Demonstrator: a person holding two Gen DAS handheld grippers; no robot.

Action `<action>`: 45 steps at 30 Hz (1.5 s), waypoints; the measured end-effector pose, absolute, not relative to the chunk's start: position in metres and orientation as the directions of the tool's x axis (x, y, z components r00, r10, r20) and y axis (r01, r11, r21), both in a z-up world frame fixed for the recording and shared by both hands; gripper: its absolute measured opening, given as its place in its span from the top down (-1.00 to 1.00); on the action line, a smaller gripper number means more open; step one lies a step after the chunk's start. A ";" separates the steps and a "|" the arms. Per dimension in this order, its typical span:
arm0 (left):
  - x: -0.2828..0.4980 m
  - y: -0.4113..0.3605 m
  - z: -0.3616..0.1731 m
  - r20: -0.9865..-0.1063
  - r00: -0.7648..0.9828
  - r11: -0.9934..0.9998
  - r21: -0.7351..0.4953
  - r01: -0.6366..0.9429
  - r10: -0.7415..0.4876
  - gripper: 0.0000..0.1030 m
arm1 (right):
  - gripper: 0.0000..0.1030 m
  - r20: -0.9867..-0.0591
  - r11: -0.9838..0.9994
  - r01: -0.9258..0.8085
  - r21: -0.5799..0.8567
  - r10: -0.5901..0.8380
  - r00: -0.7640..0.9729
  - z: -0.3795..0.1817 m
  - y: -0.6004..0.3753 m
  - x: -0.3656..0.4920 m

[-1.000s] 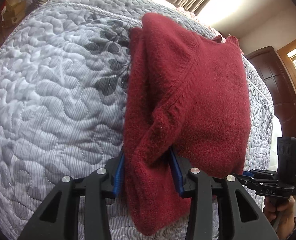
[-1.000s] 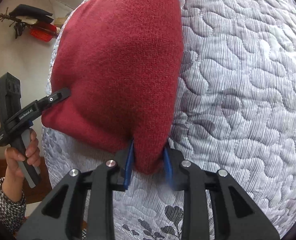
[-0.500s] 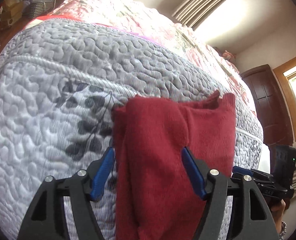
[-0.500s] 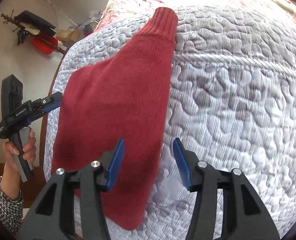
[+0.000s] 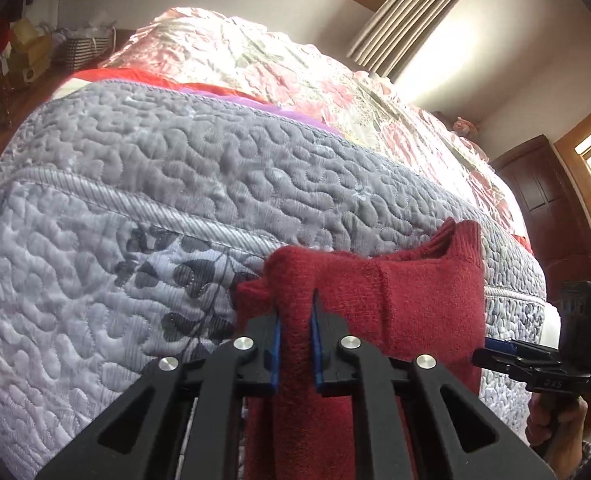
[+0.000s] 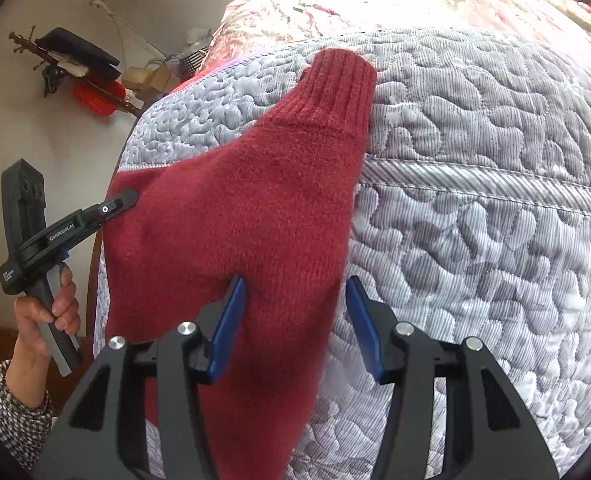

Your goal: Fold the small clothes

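Left tool (image 5: 295,344), left wrist view: blue pads pinching a raised ridge of the red sweater (image 5: 415,300), which lies partly folded on the grey quilted bed cover (image 5: 175,200). Right tool visible at far right, beside the sweater's edge.

Right tool (image 6: 295,324), right wrist view: pads spread wide, straddling the sweater's near edge, gripping nothing. Ribbed cuff (image 6: 335,84) points away up the bed. The left tool bites the far side.

Judgement: close the right tool on a matching edge, then lift both evenly so the fold lands square.
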State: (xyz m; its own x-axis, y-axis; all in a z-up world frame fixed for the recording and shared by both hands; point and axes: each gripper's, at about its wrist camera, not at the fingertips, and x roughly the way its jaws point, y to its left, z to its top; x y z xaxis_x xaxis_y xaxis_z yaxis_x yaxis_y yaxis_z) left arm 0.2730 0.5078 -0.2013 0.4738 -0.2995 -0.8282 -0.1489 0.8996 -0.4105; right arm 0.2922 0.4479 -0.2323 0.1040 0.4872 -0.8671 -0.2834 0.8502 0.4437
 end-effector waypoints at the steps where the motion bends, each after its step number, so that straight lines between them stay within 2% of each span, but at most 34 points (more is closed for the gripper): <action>1: 0.272 0.512 -0.209 -0.833 0.466 0.894 -0.415 -0.169 -0.298 0.78 | -0.09 -0.866 0.848 -0.288 0.444 0.489 0.104 -0.233 0.452 0.287; 6: 0.272 0.511 -0.219 -0.829 0.460 0.884 -0.435 -0.172 -0.318 0.75 | -0.09 -0.867 0.849 -0.282 0.446 0.488 0.098 -0.233 0.455 0.288; 7: 0.273 0.510 -0.216 -0.831 0.453 0.884 -0.436 -0.167 -0.324 0.69 | -0.10 -0.867 0.850 -0.280 0.447 0.488 0.098 -0.231 0.453 0.288; 9: 0.273 0.509 -0.208 -0.832 0.428 0.878 -0.452 -0.157 -0.352 0.49 | -0.10 -0.869 0.851 -0.289 0.439 0.483 0.104 -0.225 0.449 0.284; 11: 0.268 0.508 -0.200 -0.828 0.399 0.867 -0.478 -0.137 -0.394 -0.18 | -0.11 -0.863 0.844 -0.300 0.444 0.493 0.108 -0.217 0.443 0.277; 13: 0.259 0.506 -0.192 -0.806 0.382 0.850 -0.519 -0.091 -0.452 -0.48 | -0.19 -0.849 0.831 -0.296 0.471 0.518 0.105 -0.213 0.435 0.268; 14: 0.254 0.504 -0.191 -0.802 0.355 0.840 -0.537 -0.076 -0.481 -0.53 | -0.19 -0.842 0.824 -0.294 0.485 0.531 0.099 -0.212 0.433 0.266; 19: 0.231 0.495 -0.207 -0.815 0.263 0.837 -0.546 -0.047 -0.517 -0.55 | -0.24 -0.842 0.815 -0.299 0.497 0.536 0.063 -0.220 0.429 0.247; 24: 0.224 0.498 -0.228 -0.767 0.250 0.776 -0.625 -0.085 -0.591 -0.57 | -0.25 -0.841 0.812 -0.280 0.513 0.540 0.023 -0.235 0.431 0.239; 27: 0.227 0.499 -0.238 -0.783 0.239 0.788 -0.607 -0.100 -0.574 -0.64 | -0.26 -0.832 0.802 -0.267 0.534 0.555 0.006 -0.242 0.433 0.239; 29: 0.226 0.502 -0.244 -0.809 0.215 0.804 -0.579 -0.132 -0.547 -0.61 | -0.27 -0.838 0.807 -0.269 0.526 0.546 0.002 -0.244 0.435 0.237; 33: 0.205 0.523 -0.229 -0.764 0.285 0.767 -0.629 -0.127 -0.580 -0.63 | -0.29 -0.837 0.803 -0.279 0.526 0.547 -0.002 -0.243 0.438 0.232; 42: 0.219 0.500 -0.261 -0.725 0.195 0.720 -0.685 -0.108 -0.660 -0.62 | -0.34 -0.846 0.809 -0.286 0.514 0.533 -0.011 -0.247 0.459 0.240; 45: 0.230 0.487 -0.273 -0.722 0.176 0.721 -0.688 -0.085 -0.669 -0.71 | -0.35 -0.845 0.806 -0.289 0.516 0.535 -0.016 -0.247 0.462 0.241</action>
